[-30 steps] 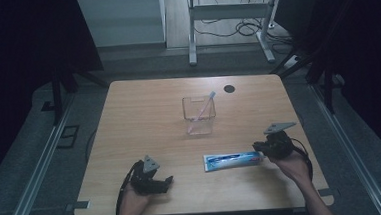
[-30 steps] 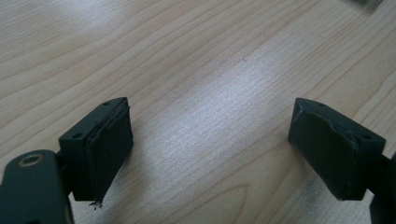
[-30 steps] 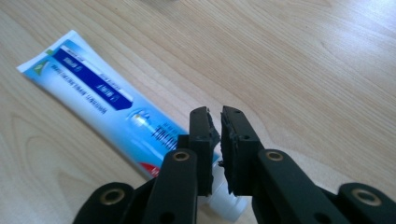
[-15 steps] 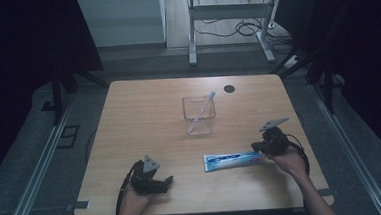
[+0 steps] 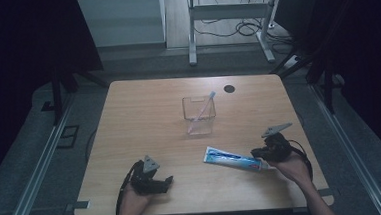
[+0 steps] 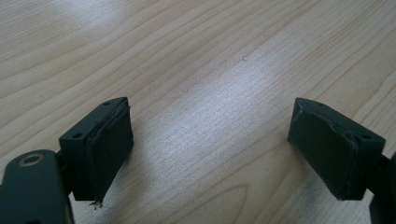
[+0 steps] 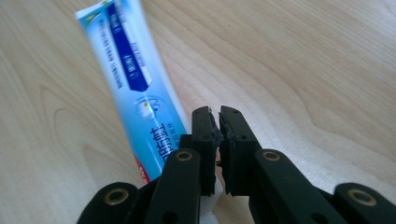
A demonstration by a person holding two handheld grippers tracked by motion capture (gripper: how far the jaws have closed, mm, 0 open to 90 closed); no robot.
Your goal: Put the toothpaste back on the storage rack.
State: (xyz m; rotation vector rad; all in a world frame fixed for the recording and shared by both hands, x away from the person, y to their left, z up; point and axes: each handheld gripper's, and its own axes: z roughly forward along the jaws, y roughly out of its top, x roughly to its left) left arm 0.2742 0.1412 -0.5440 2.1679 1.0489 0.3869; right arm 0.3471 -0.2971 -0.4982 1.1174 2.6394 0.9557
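Pale wood table (image 5: 144, 115), dark room, grey floor (image 5: 41, 161), left gripper (image 6: 210, 140) jaws apart, right gripper (image 7: 218, 122) clamped on toothpaste tube (image 7: 135, 93)

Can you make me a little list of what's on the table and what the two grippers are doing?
table: wooden table, light brown
middle of table: clear box with a toothbrush leaning in it
toothpaste tube: blue and white, near the front right; it looks tilted, far end up
right gripper: jaws shut at the tube's cap end; the cap itself is hidden behind them
left gripper: jaws open over bare wood
left hand: at the table's front edge
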